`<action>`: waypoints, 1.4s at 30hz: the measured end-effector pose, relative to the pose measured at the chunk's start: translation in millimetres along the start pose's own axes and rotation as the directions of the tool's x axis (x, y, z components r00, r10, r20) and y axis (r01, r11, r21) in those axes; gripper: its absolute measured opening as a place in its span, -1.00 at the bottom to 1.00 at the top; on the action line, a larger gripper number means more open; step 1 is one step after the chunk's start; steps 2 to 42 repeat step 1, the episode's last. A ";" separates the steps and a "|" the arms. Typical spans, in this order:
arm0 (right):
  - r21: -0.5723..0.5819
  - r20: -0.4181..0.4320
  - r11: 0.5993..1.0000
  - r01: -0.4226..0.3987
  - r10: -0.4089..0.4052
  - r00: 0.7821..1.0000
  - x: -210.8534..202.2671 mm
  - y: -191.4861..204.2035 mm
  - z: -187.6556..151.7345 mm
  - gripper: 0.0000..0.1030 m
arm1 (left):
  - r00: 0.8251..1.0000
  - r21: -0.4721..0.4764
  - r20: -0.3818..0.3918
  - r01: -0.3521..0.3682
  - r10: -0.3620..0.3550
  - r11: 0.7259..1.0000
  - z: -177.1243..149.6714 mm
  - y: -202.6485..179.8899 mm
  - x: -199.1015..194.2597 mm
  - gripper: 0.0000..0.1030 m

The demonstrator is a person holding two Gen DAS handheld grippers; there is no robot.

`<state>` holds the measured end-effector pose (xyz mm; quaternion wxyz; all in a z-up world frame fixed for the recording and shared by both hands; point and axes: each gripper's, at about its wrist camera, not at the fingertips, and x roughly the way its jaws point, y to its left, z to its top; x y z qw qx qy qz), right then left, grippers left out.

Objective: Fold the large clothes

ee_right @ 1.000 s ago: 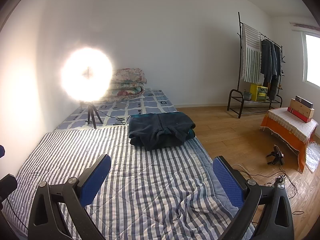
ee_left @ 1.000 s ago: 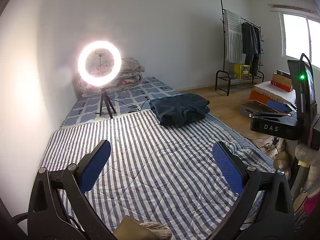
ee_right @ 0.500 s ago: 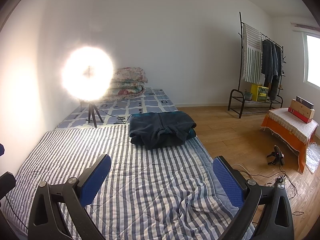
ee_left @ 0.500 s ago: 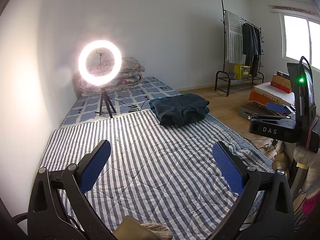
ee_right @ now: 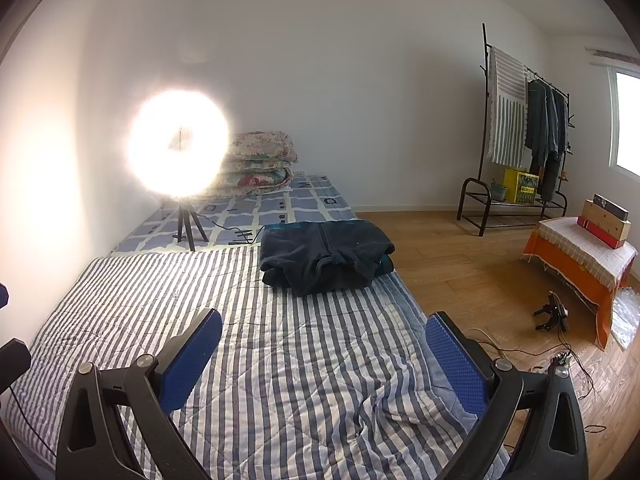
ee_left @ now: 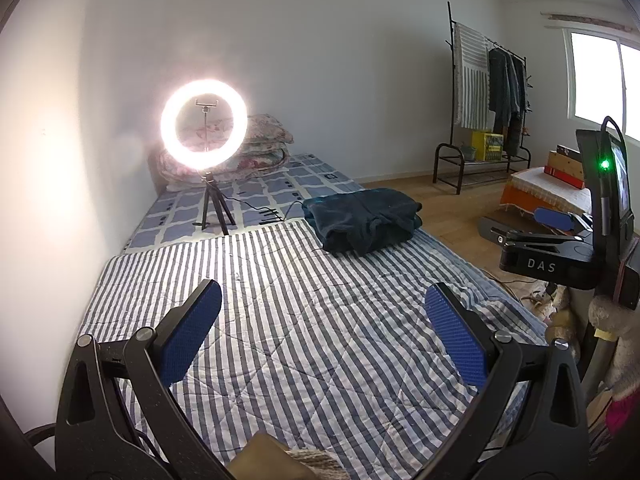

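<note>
A dark navy garment [ee_left: 362, 218] [ee_right: 326, 256] lies folded in a thick bundle at the far right of the striped quilt [ee_left: 304, 320] [ee_right: 256, 352]. My left gripper [ee_left: 322, 320] hovers open above the near part of the quilt, well short of the garment, with nothing between its blue pads. My right gripper [ee_right: 324, 344] is open too, empty, above the quilt's near right corner. The right gripper's body [ee_left: 548, 248] shows at the right edge of the left wrist view.
A lit ring light on a tripod [ee_left: 204, 136] [ee_right: 180, 148] stands on the checked mattress [ee_left: 280, 192] before stacked floral bedding [ee_right: 260, 164]. Wooden floor [ee_right: 460, 264] lies to the right, with a clothes rack [ee_right: 520, 136], an orange-covered low table [ee_right: 580, 256] and cables [ee_right: 552, 316].
Both views have shifted only slightly; the right gripper's body sits a little lower and further left in the left wrist view. The garment has not moved and both grippers stay open.
</note>
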<state>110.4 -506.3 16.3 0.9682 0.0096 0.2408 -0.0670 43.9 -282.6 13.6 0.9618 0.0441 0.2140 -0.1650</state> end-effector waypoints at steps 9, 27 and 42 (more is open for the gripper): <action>0.001 0.000 1.000 -0.001 0.001 1.000 0.0 -0.3 -0.3 0.99 | 1.000 -0.003 0.001 0.003 -0.003 1.000 0.9 0.8 0.1 1.00; 0.001 0.000 1.000 -0.001 0.001 1.000 0.0 -0.3 -0.3 0.99 | 1.000 -0.003 0.001 0.003 -0.003 1.000 0.9 0.8 0.1 1.00; 0.001 0.000 1.000 -0.001 0.001 1.000 0.0 -0.3 -0.3 0.99 | 1.000 -0.003 0.001 0.003 -0.003 1.000 0.9 0.8 0.1 1.00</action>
